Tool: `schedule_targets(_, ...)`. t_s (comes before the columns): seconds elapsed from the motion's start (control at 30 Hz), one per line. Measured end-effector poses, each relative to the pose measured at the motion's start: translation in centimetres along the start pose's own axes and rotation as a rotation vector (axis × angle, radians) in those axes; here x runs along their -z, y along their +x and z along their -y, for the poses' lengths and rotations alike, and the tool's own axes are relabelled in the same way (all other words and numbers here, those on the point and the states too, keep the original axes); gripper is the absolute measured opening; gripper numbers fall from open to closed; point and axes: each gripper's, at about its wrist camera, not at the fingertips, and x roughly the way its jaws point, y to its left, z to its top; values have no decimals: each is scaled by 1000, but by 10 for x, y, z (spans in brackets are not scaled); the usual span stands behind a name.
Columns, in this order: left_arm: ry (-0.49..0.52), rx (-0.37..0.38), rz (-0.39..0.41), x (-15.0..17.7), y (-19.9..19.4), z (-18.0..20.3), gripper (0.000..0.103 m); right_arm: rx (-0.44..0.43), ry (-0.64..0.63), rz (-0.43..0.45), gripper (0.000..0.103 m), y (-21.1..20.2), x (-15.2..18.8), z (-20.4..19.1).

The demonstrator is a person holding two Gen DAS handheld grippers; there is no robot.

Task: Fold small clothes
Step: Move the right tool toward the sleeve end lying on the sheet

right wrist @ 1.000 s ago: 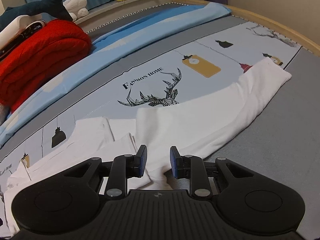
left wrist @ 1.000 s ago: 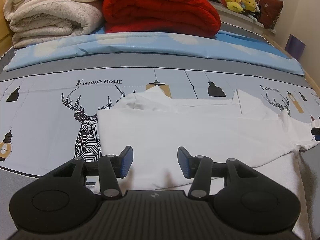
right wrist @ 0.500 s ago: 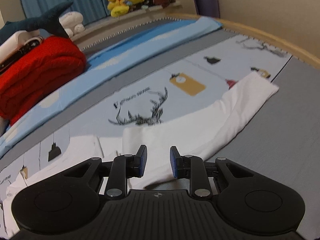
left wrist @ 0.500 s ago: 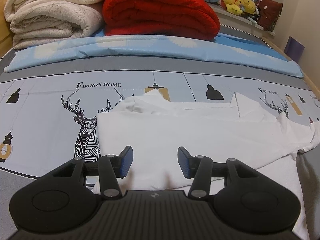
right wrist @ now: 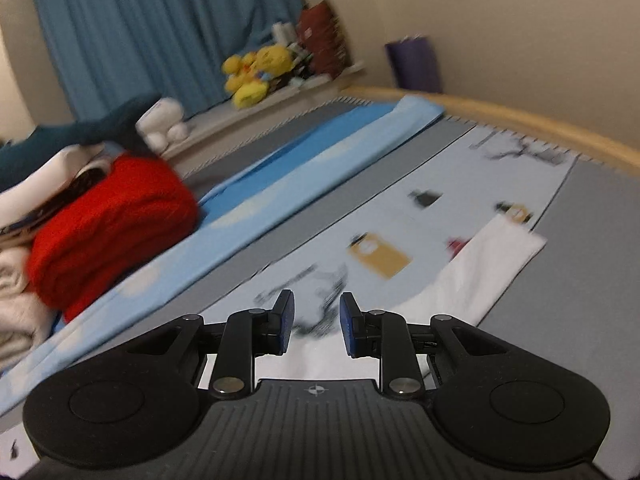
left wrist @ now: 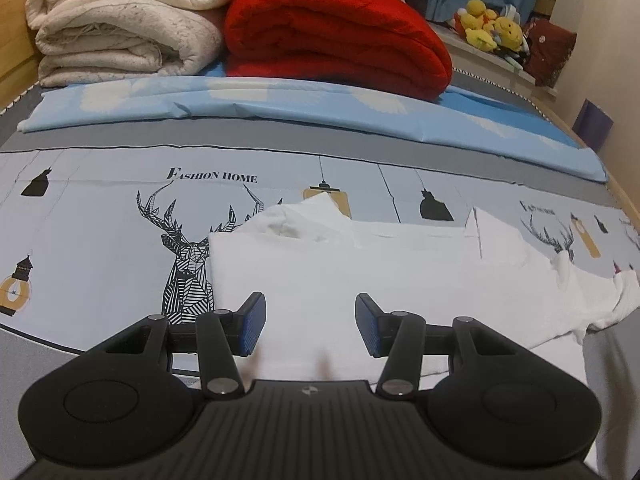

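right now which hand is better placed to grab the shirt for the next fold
Left. The left gripper hangs open right over the white shirt, level and steady. The right gripper is tilted and its view is blurred, with only the sleeve ahead.

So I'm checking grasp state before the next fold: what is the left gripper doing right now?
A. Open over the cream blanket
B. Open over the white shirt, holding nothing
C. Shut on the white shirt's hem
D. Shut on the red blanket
B: in the left wrist view the left gripper has its jaws spread wide apart above the white shirt, with only flat cloth showing between them and nothing pinched.
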Motion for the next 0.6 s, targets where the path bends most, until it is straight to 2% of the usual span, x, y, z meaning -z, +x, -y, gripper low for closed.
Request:
schedule_targets(0.13,5,1,-4,1,0,0,55,55,69,-7,26,24,-10,50)
schedule_targets(0.3,5,-10,-11,1,5,0,55,139,192,-116,26,80,-4,119)
schedule_targets(0.4,11,-12,-18,2,9,3,55,167,254,-165,26,113,8,146)
schedule_targets(0.6,44,-12,-29,7,14,9,55,232,359,-180,26,165,23,192)
